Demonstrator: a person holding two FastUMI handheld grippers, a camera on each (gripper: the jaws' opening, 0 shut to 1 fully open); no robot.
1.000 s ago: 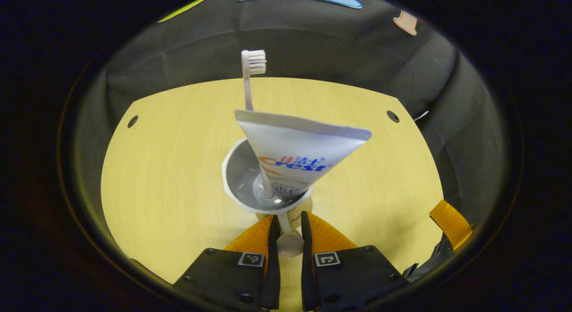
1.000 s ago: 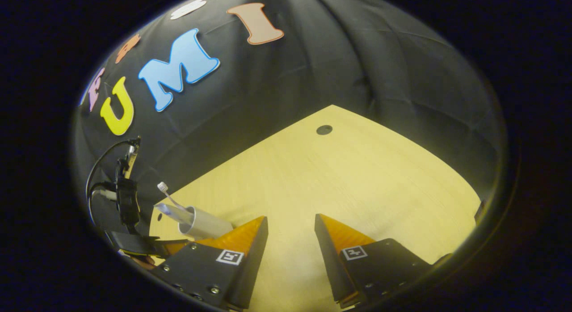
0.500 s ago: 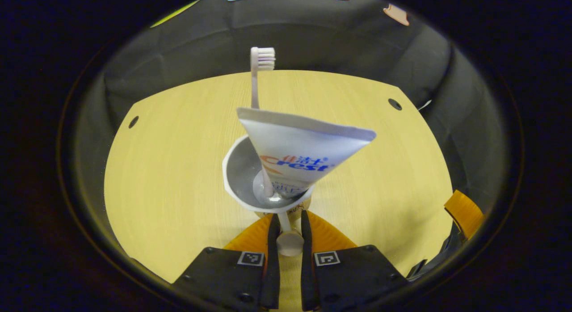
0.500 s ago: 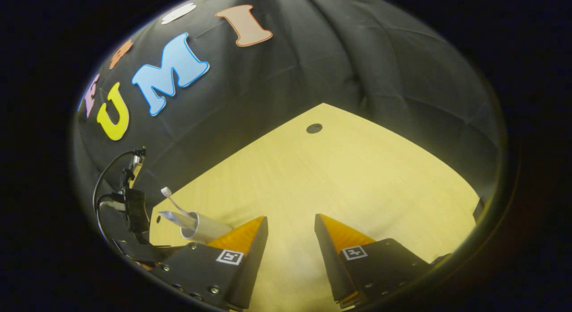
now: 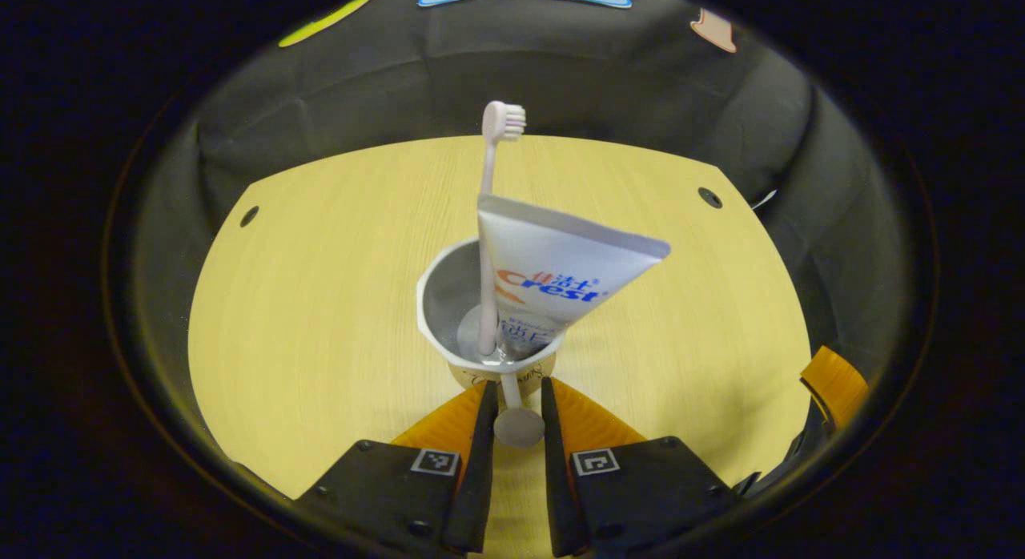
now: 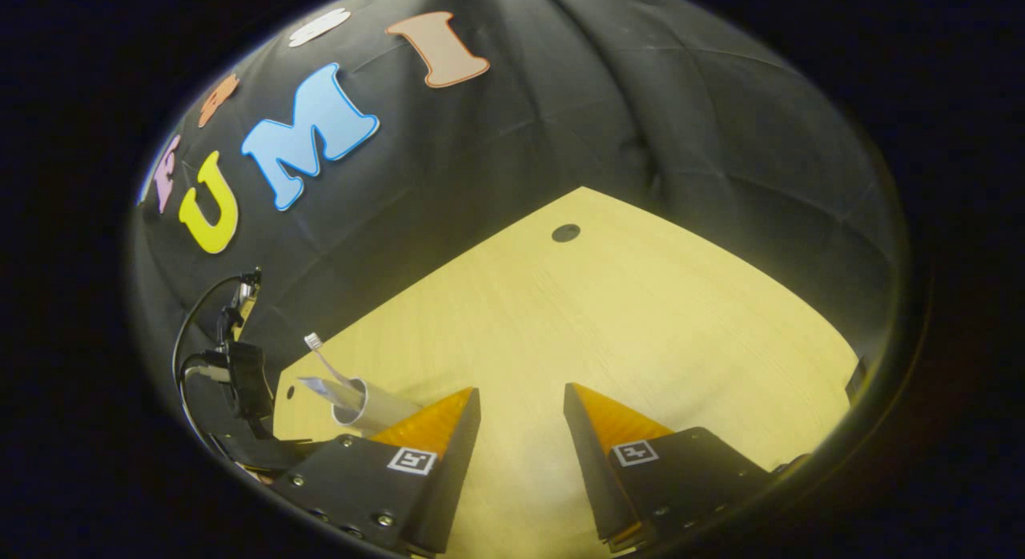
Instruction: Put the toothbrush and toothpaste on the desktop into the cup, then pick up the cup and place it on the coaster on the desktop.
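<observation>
Left gripper view: nearest the camera, the left gripper point(image 5: 516, 399) is pinched narrow on the cup's handle point(image 5: 517, 421), one finger pressing it from each side. Just beyond stands the cup point(image 5: 448, 291), upright, near the middle of the desk point(image 5: 320, 303) and a little toward its near edge. A small round coaster point(image 5: 468, 376) peeks out from under its base. Inside the cup the toothbrush point(image 5: 490, 223) rises almost straight, bristles at the top, and the toothpaste point(image 5: 560, 267) leans to the right with its flat crimped end up, hiding the cup's right inner wall. At the right edge of this view a tip of the right gripper point(image 5: 833, 387) shows, well apart from the cup. Farther on, the desk has a dark hole point(image 5: 249, 216) near its far left corner and another hole point(image 5: 709, 197) near its far right corner, with the black cloth wall point(image 5: 560, 86) behind.

In the right gripper view, the right gripper point(image 6: 520, 407) is spread wide over bare desk, holding nothing. Past its left finger the cup, brush and tube show small, with the left gripper's body and a looping black cable point(image 6: 196, 319) beside them. One more hole point(image 6: 565, 232) sits near the far corner.
</observation>
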